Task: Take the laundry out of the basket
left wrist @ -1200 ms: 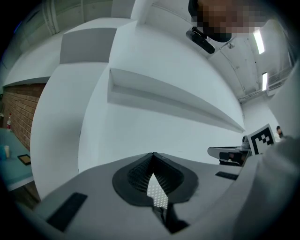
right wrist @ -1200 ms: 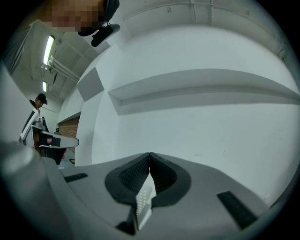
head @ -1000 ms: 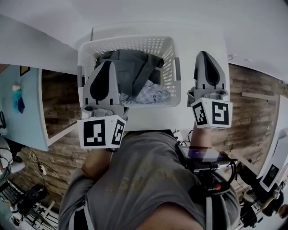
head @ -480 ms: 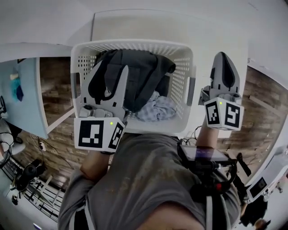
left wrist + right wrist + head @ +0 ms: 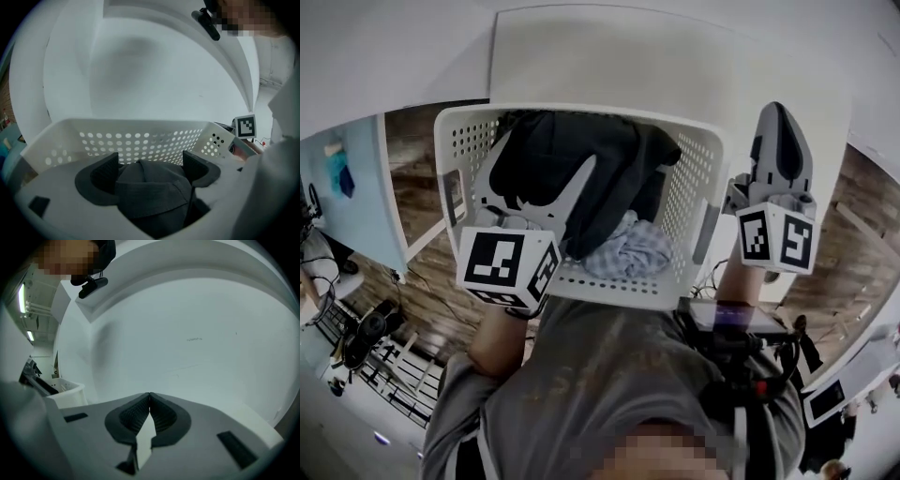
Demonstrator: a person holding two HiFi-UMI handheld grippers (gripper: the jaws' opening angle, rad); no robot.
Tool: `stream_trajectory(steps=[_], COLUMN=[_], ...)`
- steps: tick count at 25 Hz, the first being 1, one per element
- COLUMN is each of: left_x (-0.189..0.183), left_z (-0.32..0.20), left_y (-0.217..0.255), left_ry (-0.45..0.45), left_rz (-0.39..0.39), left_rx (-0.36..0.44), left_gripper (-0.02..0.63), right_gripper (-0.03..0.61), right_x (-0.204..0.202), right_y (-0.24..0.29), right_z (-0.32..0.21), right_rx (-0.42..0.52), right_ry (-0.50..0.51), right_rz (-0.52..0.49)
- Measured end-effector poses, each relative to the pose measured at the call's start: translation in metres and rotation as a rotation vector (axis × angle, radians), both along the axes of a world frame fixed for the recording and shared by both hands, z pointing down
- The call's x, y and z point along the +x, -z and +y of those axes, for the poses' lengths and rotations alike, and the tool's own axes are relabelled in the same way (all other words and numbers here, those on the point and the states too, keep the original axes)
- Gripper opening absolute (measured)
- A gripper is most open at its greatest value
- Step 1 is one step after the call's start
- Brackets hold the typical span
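Over the basket point(image 5: 698, 202), which sat on a white desk point(image 5: 609, 66), the left tool point(image 5: 150, 168) hung pointed down into the load. Its jaws stood wide apart, having just been opening. A raised fold of the dark garment point(image 5: 581, 169) stood between the pads, which did not yet press on it. That garment filled the basket's rear and middle and reached up to its rim. A pale cloth point(image 5: 633, 248) lay crumpled lower down, against the basket's near wall. The right tool point(image 5: 149, 399) waited outside the basket's right wall with its jaws together and nothing in them.

None of the laundry appeared to have left the basket, and the step in hand looked like the first grab at the dark garment.

To do it well, the left tool would likely need to sink a little further so the pads straddled a thick bunch of cloth rather than a thin edge. It could then close firmly before any lift. A straight pull upward, clear of the basket's rim, should keep the fabric from snagging on the perforated walls or dragging the light basket along the desk. The garment looked large and floppy, so the right tool might have to steady the basket or catch a trailing part. The pale cloth, partly tucked beneath, could ride up with it.
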State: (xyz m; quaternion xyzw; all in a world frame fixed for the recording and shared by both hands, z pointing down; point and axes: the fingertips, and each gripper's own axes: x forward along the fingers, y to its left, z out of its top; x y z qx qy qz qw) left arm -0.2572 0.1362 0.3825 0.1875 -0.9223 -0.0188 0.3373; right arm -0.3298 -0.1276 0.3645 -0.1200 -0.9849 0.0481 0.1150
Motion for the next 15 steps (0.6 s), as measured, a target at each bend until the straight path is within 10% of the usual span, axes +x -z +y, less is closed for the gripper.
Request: stream_trajectory(steps=[15], left_x=[0.001], left_z=[0.006], left_y=[-0.064], left_ry=[-0.017], left_rz=[0.234], left_rx=[-0.101], left_gripper=[0.416], right_gripper=[0.008], right_x=[-0.016], right_y=[-0.035], right_z=[-0.019], right_rx=[-0.051], right_ry=[-0.036], right_rz=[0.062])
